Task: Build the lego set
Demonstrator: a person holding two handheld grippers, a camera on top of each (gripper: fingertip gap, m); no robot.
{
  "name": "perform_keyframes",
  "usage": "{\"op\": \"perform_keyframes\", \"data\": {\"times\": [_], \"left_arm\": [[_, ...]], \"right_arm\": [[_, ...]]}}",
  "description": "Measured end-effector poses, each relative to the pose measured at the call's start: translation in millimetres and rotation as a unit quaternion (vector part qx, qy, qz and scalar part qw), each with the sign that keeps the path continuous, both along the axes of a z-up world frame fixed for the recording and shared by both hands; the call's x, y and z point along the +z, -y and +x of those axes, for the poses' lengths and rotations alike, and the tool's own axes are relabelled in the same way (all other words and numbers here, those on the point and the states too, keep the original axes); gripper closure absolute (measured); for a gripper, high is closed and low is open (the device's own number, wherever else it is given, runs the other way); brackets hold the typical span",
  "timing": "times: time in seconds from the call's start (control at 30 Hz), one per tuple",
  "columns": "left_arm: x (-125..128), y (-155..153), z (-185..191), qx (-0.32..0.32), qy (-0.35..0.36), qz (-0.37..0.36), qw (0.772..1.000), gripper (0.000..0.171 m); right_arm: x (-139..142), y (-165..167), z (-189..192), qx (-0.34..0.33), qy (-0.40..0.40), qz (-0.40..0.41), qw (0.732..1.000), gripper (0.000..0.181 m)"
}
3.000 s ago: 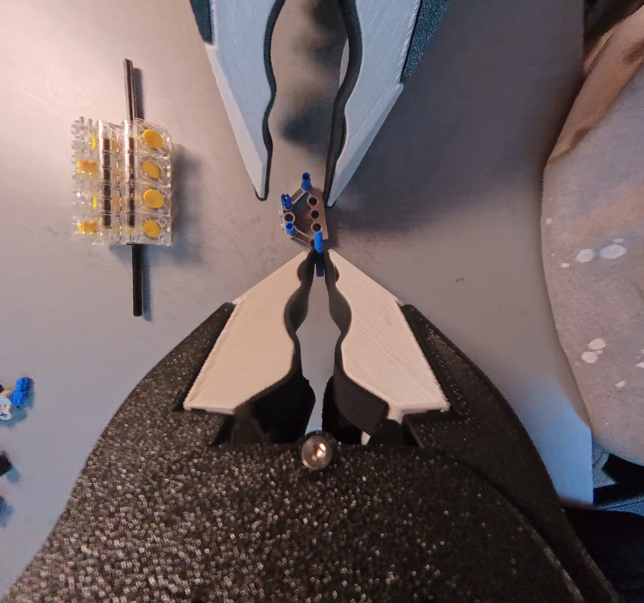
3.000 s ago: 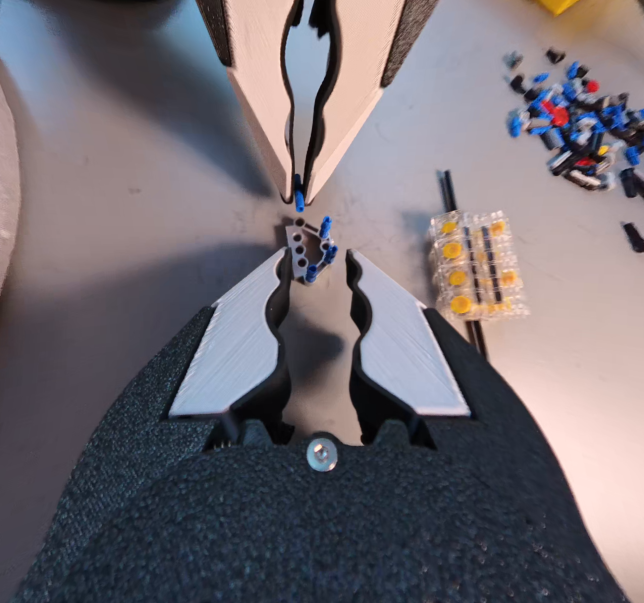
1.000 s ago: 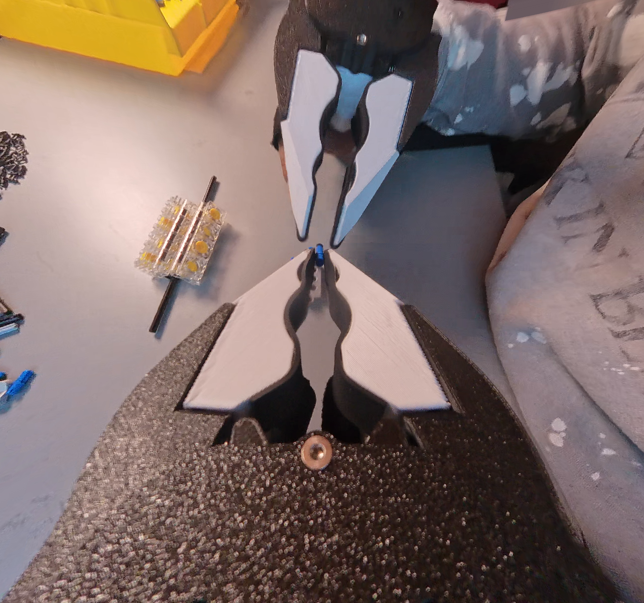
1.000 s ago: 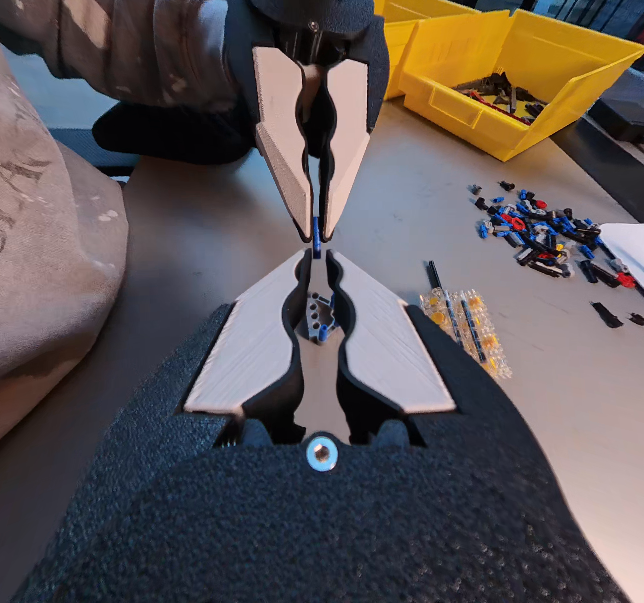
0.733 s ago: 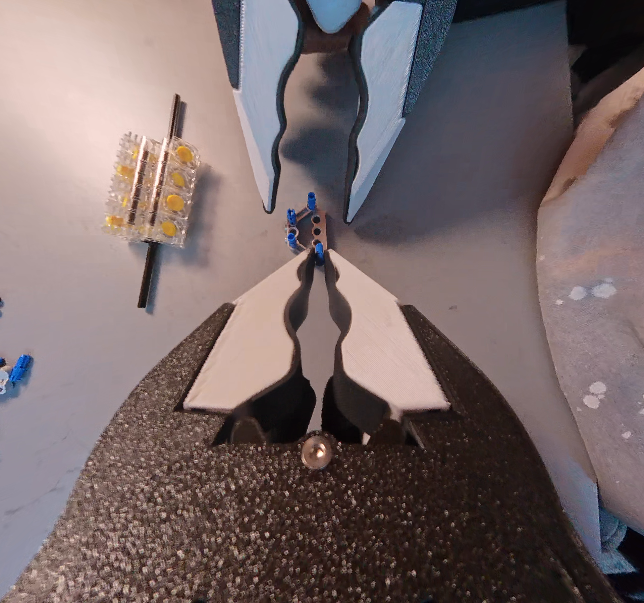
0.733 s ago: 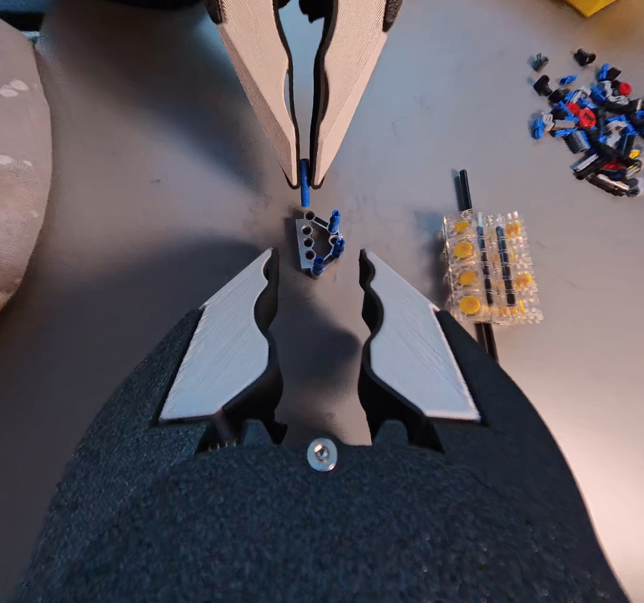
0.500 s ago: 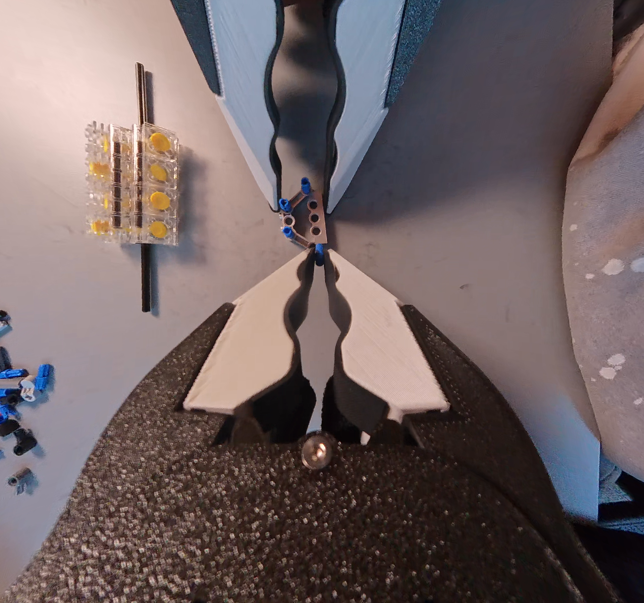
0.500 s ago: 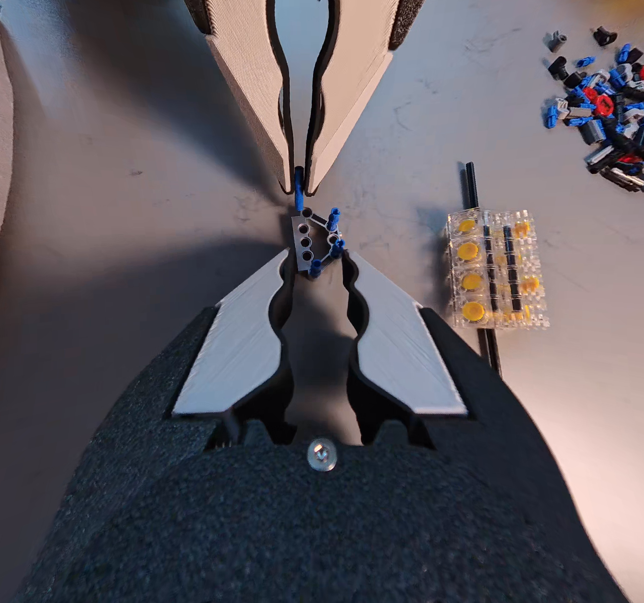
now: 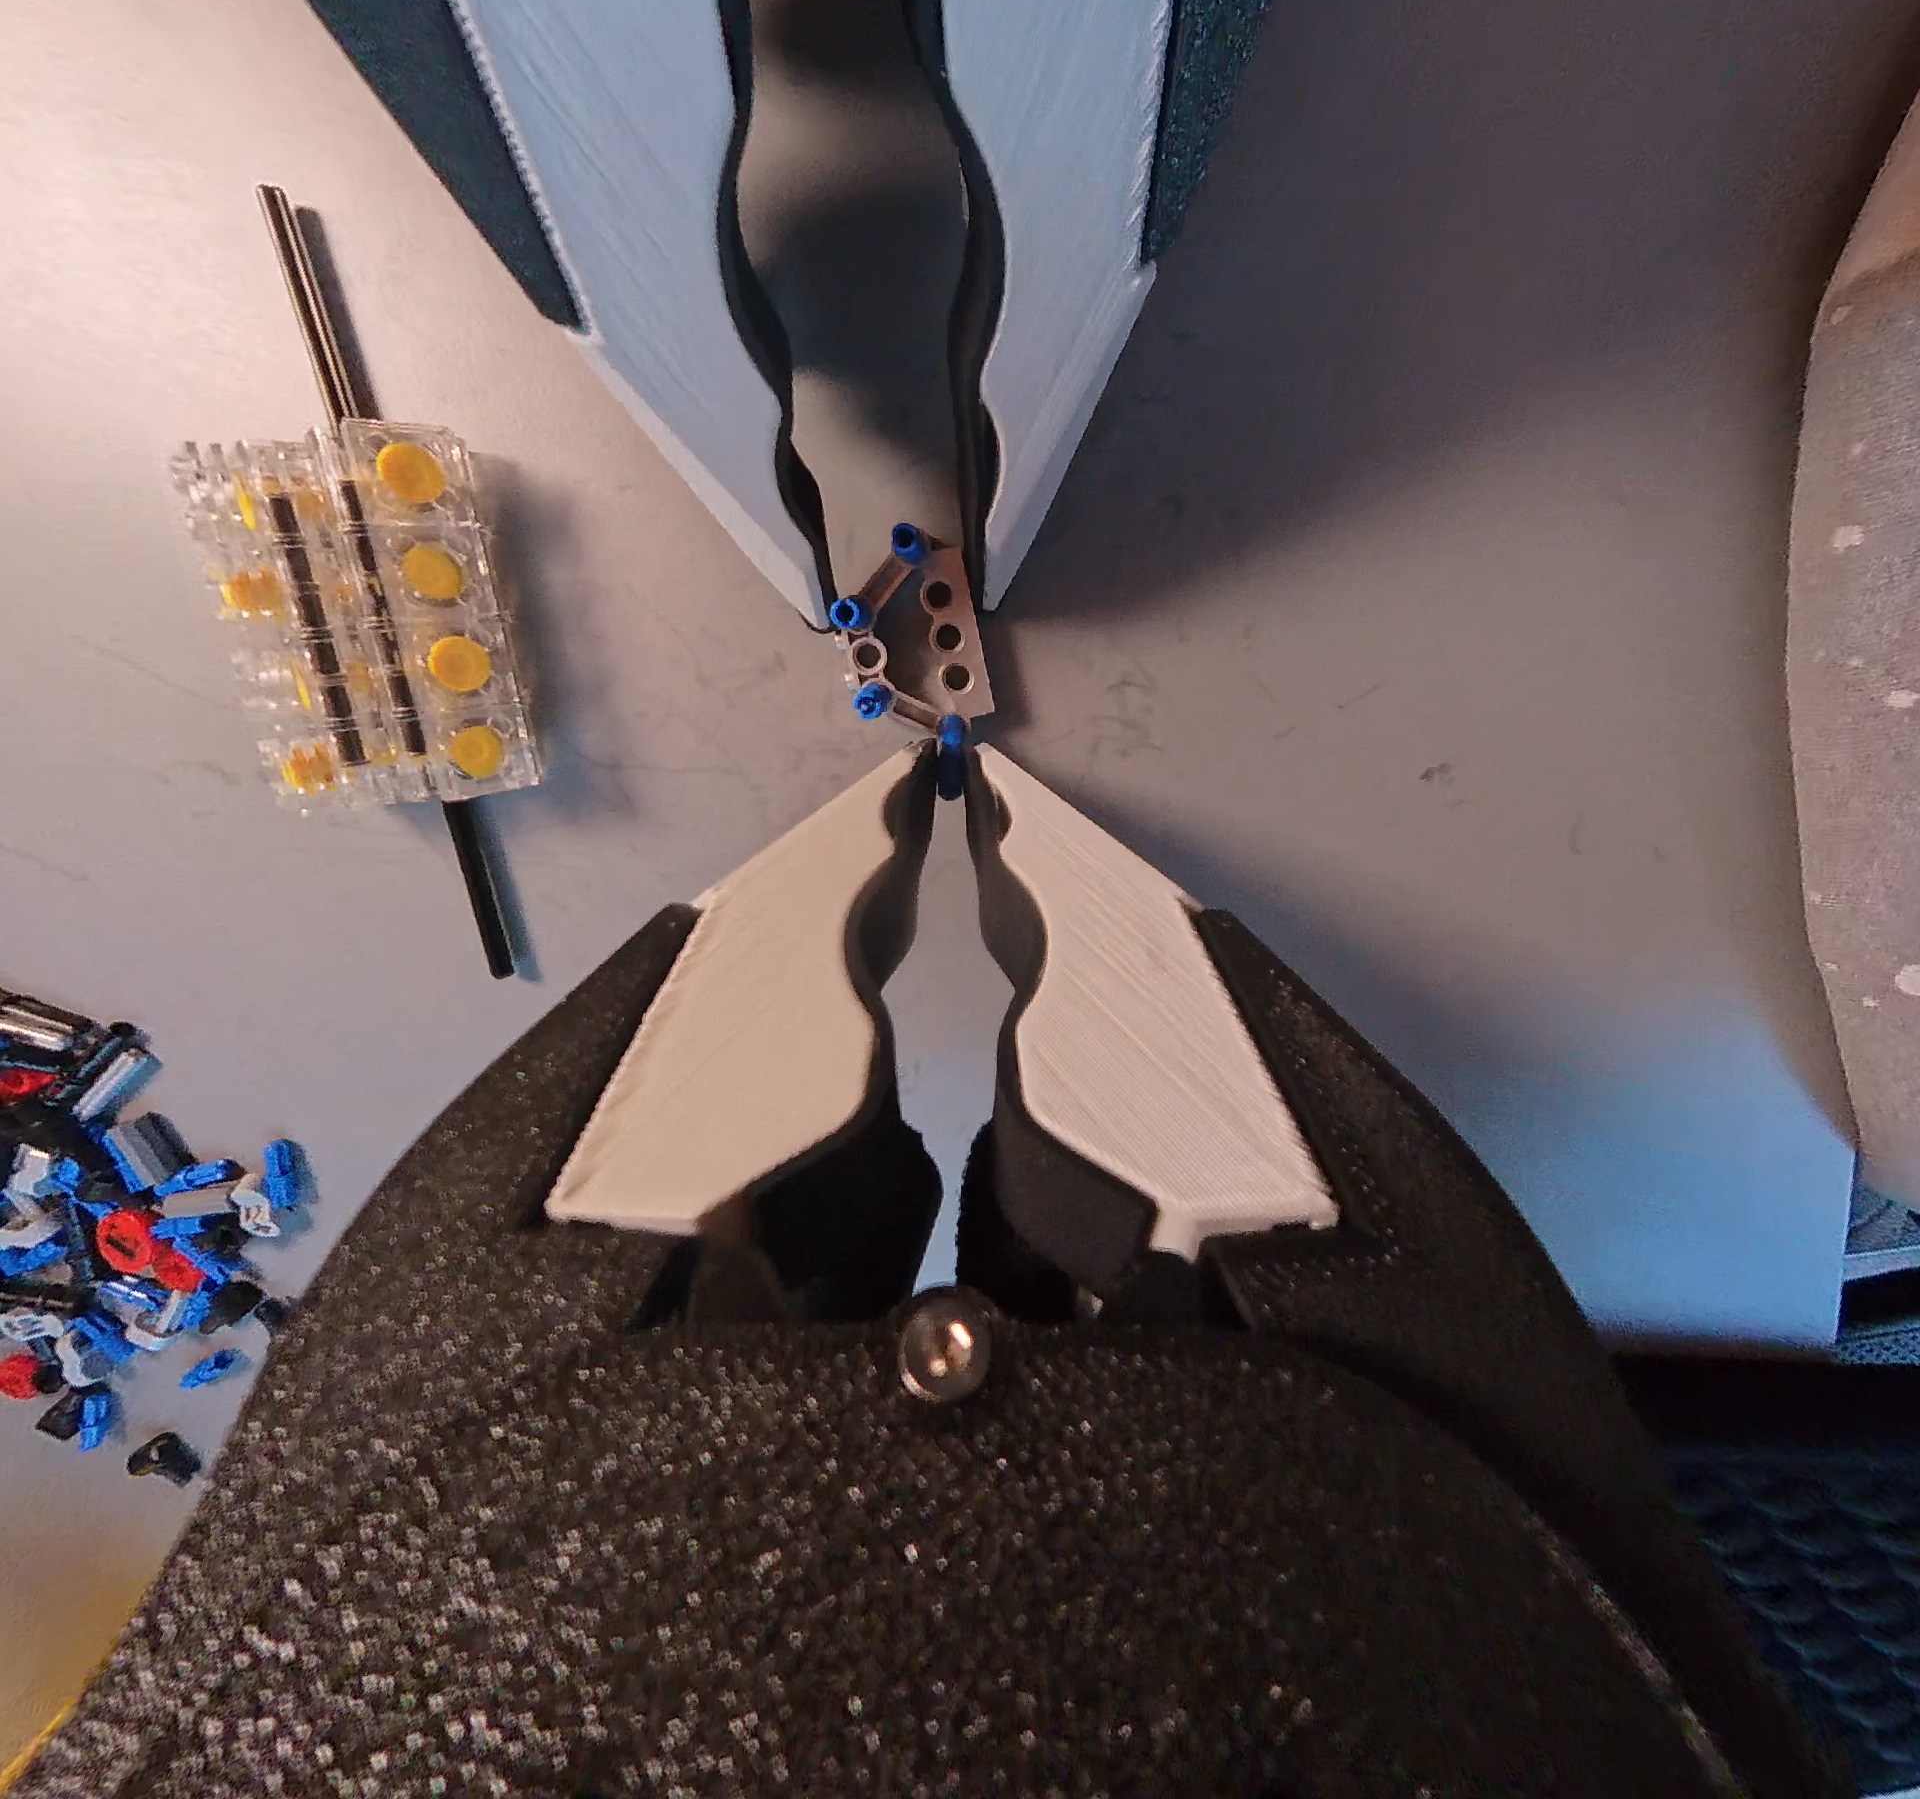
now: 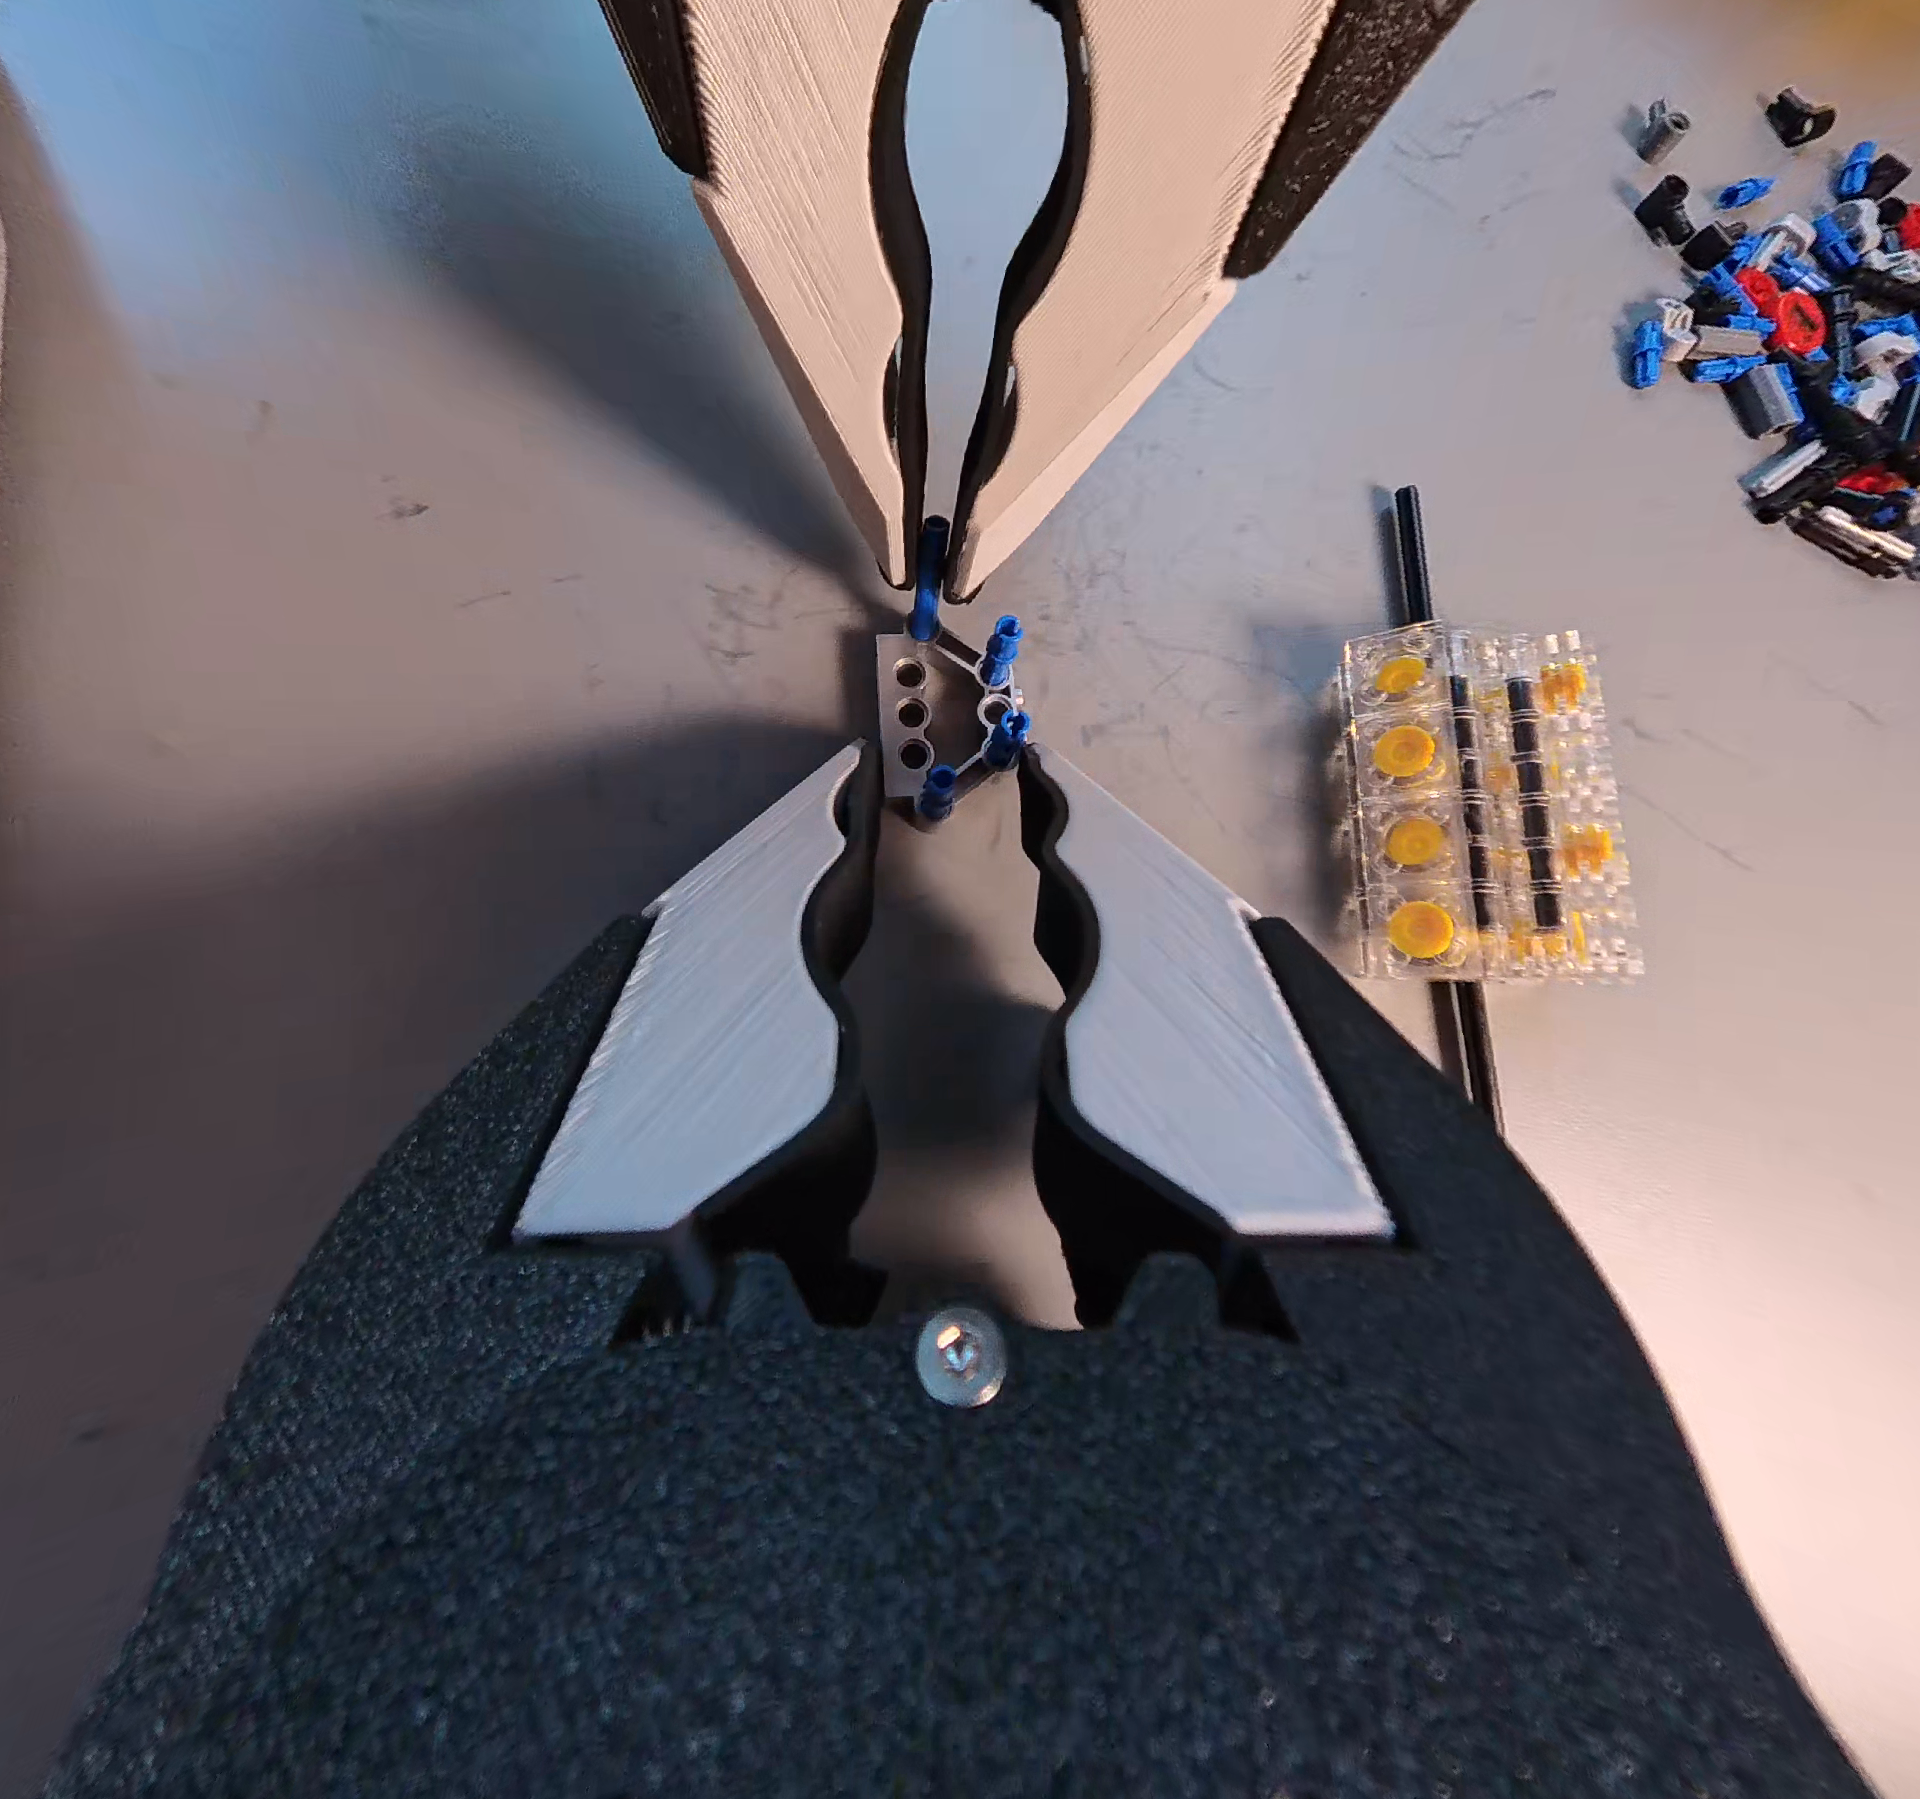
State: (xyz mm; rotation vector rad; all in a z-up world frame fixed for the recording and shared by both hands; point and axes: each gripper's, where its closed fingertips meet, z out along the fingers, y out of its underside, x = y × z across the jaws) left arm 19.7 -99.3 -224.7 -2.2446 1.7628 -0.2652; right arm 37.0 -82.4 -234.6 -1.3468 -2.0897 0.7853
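Observation:
A small grey holed piece (image 9: pixel 940 643) with several blue pins in it lies on the grey table (image 9: pixel 1351 606). My left gripper (image 9: pixel 948 760) is shut on a blue pin (image 9: pixel 948 762), whose tip touches the piece's near corner. My right gripper (image 10: pixel 940 762) has closed in on the grey piece (image 10: pixel 909 710): one fingertip touches its flat edge, the other touches a blue pin on its far side. In the right wrist view the left gripper (image 10: pixel 932 586) comes in from the top, holding the blue pin (image 10: pixel 928 575).
A clear brick block with yellow studs (image 9: pixel 364 627) on two black axles (image 9: pixel 312 295) lies to the left; it also shows in the right wrist view (image 10: pixel 1486 814). A pile of small blue, black and red parts (image 10: pixel 1808 315) lies beyond. A person's sleeve (image 9: pixel 1870 606) is on the right. Less than 4 cm separates the two grippers' tips.
A second ago both grippers were raised, the right one holding the piece. They came down, the right gripper opened wide, then closed on the piece again. The left kept hold of its pin.

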Motion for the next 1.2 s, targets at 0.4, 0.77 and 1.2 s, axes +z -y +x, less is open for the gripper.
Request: {"op": "perform_keyframes", "data": {"times": [0.4,0.77,1.2], "left_arm": [[1,0,10,-0.009,-0.008,-0.024,1.000,0.169],[1,0,13,0.005,0.017,-0.016,1.000,0.168],[-3,6,12,0.040,0.116,0.003,0.992,0.169]], "right_arm": [[0,0,1,-0.004,0.000,-0.005,1.000,0.157],[0,0,1,-0.007,0.000,-0.007,1.000,0.156],[-1,-1,1,-0.012,-0.001,-0.003,1.000,0.168]]}}
